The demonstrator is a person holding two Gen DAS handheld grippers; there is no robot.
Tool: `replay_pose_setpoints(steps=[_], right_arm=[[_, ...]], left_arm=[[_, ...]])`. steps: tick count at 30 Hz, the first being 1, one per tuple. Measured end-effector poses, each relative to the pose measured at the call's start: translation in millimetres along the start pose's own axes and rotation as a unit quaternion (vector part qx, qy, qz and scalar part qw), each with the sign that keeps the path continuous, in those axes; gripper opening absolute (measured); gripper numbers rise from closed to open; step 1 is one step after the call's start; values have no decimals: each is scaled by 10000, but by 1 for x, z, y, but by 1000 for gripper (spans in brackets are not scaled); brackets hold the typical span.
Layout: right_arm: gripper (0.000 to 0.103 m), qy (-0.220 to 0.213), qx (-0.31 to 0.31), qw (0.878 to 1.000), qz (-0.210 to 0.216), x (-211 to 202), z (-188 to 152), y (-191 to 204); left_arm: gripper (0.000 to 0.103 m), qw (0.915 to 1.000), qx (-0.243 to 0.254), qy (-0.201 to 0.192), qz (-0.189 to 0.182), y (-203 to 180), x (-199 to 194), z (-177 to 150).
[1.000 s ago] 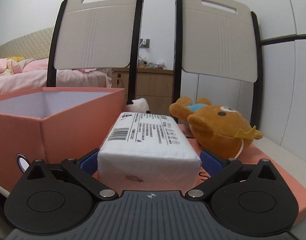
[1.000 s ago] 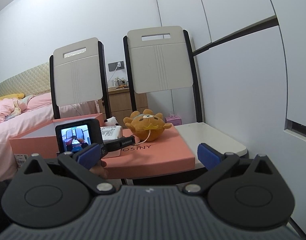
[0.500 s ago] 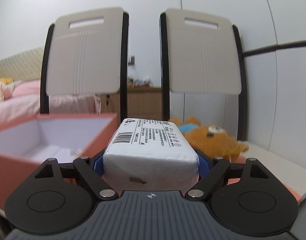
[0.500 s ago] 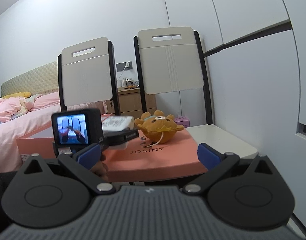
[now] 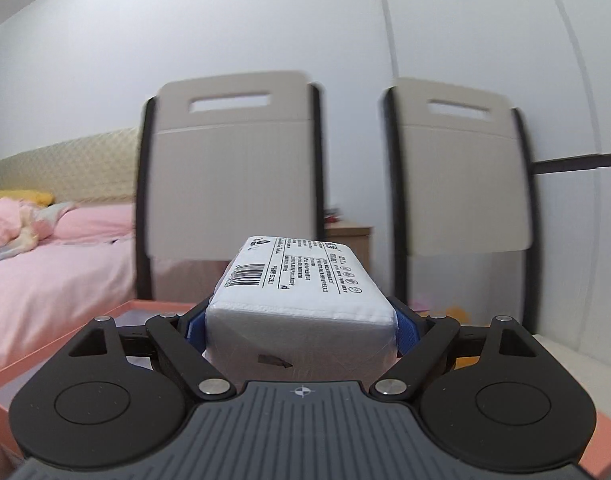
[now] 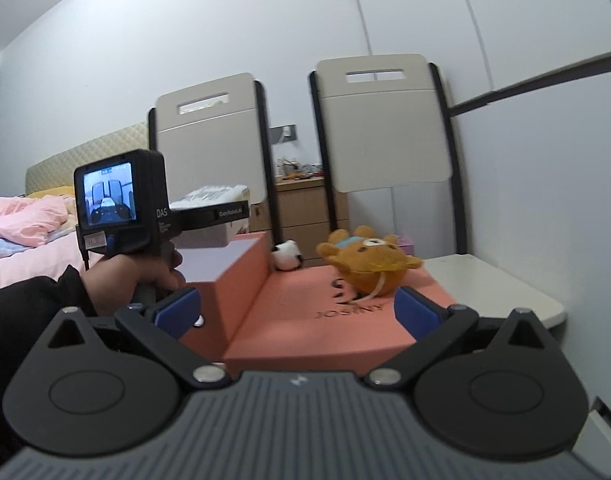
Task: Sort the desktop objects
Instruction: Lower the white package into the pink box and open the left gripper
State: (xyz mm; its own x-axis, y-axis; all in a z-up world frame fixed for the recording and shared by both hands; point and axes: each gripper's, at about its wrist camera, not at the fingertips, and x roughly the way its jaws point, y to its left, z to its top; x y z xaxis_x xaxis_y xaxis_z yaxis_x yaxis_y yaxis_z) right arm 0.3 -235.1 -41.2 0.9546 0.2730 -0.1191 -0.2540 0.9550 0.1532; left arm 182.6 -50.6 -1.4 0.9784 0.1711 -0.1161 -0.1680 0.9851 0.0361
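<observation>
A white tissue pack [image 5: 301,280] with a printed label is clamped between the blue pads of my left gripper [image 5: 301,324], which is shut on it. In the right wrist view, a hand [image 6: 125,280] carries that gripper and holds the tissue pack [image 6: 213,196] in the air over the open pink box [image 6: 241,276]. A brown plush bear [image 6: 369,264] lies on the pink box lid [image 6: 305,332]. A small black-and-white plush [image 6: 287,254] sits behind it. My right gripper [image 6: 297,308] is open and empty, low in front of the lid.
Two beige folding chair backs [image 6: 385,120] lean on the wall behind the table. A bed with pink bedding [image 5: 45,264] lies to the left. A wooden nightstand [image 6: 305,208] stands at the back. The white table's bare corner [image 6: 485,280] shows at right, next to a wall.
My left gripper shut on the tissue pack where it lay on the lid, then lifted it up and over toward the open box. My right gripper moved in closer to the lid.
</observation>
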Motion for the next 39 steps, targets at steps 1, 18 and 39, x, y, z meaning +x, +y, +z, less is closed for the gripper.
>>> replay_pose_setpoints(steps=[1,18,39], right_arm=[[103,8,-3,10000,41,3,0,4],[103,131,-6,9995,270,26,2,35],[103,-141,-39,9999,29,30,2,43]], left_arm=[[87,10000,-41,52,22,6,3,-3],[101,9984,-57,549,101,32,19,-20],[103,9989,-264,258,-288,87,-82,-10]])
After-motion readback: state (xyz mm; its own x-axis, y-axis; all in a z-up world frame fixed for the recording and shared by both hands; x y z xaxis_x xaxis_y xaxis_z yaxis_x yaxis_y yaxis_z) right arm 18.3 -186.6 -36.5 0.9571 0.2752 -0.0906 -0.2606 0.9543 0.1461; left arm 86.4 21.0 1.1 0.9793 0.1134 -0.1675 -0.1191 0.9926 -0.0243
